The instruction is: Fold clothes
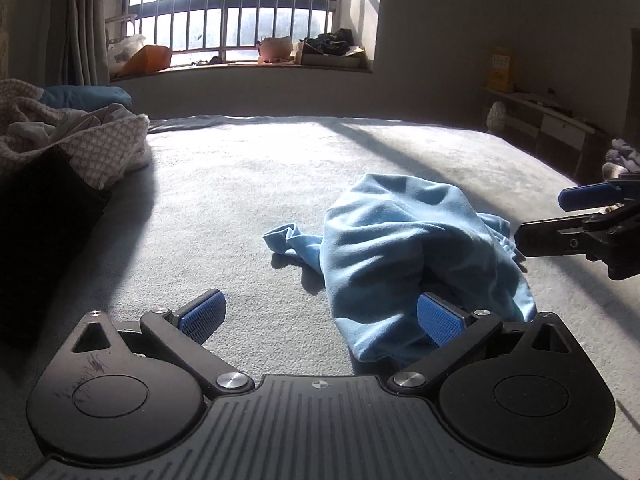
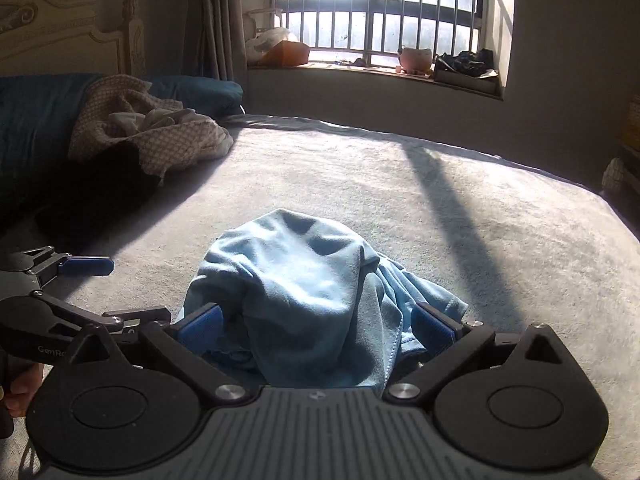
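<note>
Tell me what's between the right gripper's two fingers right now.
The crumpled light blue garment bunches between the open right gripper's blue pads, shown in the right wrist view.

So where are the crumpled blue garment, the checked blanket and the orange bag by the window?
Crumpled light-blue cloth garment [image 2: 304, 292]: right wrist view, on its bunched middle.
Beige checked blanket [image 2: 176, 142]: right wrist view, on its patterned front fold.
Orange bag [image 1: 146, 58]: left wrist view, on its sloping side, on the windowsill.
</note>
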A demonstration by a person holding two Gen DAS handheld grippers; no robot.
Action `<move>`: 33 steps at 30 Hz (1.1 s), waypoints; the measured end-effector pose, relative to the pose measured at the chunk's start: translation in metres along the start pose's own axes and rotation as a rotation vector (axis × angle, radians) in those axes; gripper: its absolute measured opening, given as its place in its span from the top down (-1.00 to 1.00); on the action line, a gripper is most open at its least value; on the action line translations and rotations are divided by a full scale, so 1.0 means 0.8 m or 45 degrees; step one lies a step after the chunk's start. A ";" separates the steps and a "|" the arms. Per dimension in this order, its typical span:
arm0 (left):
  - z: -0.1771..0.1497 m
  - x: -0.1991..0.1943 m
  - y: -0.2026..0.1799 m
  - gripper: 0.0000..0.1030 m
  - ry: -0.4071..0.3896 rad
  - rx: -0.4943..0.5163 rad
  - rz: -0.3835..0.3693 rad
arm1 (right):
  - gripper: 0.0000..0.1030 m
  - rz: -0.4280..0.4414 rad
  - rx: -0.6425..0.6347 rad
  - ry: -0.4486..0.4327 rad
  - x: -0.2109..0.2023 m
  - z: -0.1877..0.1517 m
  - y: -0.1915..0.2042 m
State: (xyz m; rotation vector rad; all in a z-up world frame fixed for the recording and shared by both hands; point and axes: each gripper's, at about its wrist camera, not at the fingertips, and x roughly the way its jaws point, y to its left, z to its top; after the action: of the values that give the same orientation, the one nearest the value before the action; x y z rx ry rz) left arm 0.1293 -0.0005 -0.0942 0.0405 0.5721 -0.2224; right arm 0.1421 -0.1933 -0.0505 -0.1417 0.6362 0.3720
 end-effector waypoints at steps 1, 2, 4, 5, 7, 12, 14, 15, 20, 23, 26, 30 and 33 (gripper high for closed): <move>0.001 0.010 -0.007 -1.00 0.010 0.024 -0.010 | -0.99 0.018 0.002 0.024 0.015 0.006 0.001; 0.001 0.016 -0.010 -0.99 0.020 0.033 -0.027 | -0.98 0.039 0.005 0.051 0.030 0.012 0.001; -0.001 0.029 -0.017 -0.96 0.043 0.029 -0.061 | -0.95 0.071 0.048 0.098 0.052 0.015 -0.002; -0.003 0.032 -0.019 -0.95 0.049 0.023 -0.078 | -0.92 0.087 0.071 0.121 0.063 0.015 -0.004; -0.006 0.037 -0.023 -0.89 0.055 0.012 -0.099 | -0.62 0.086 0.148 0.174 0.078 0.013 -0.011; -0.007 0.037 -0.029 -0.25 0.055 0.002 -0.143 | 0.03 0.096 0.249 0.225 0.090 0.006 -0.019; -0.003 0.032 -0.032 -0.06 0.033 -0.010 -0.140 | 0.36 0.095 0.255 0.215 0.086 0.005 -0.018; -0.001 0.029 -0.034 0.05 0.019 -0.018 -0.139 | 0.52 0.088 0.255 0.205 0.082 0.006 -0.017; 0.004 0.017 -0.033 0.47 0.021 -0.051 -0.184 | 0.72 0.123 0.279 0.144 0.051 0.012 -0.019; 0.005 0.002 -0.031 0.65 0.016 -0.052 -0.217 | 0.74 0.165 0.295 0.116 0.025 0.013 -0.017; 0.006 -0.015 -0.030 0.74 0.006 -0.050 -0.246 | 0.75 0.208 0.312 0.089 -0.002 0.013 -0.014; -0.001 -0.059 -0.028 0.81 -0.046 -0.044 -0.292 | 0.75 0.260 0.345 0.051 -0.041 0.012 -0.004; -0.012 -0.102 -0.020 0.82 -0.085 -0.074 -0.340 | 0.75 0.332 0.382 0.017 -0.079 0.005 0.003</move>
State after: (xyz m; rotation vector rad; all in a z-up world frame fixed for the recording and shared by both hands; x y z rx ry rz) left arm 0.0540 0.0006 -0.0578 -0.1004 0.5164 -0.4652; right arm 0.0963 -0.2085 -0.0095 0.2274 0.7183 0.5216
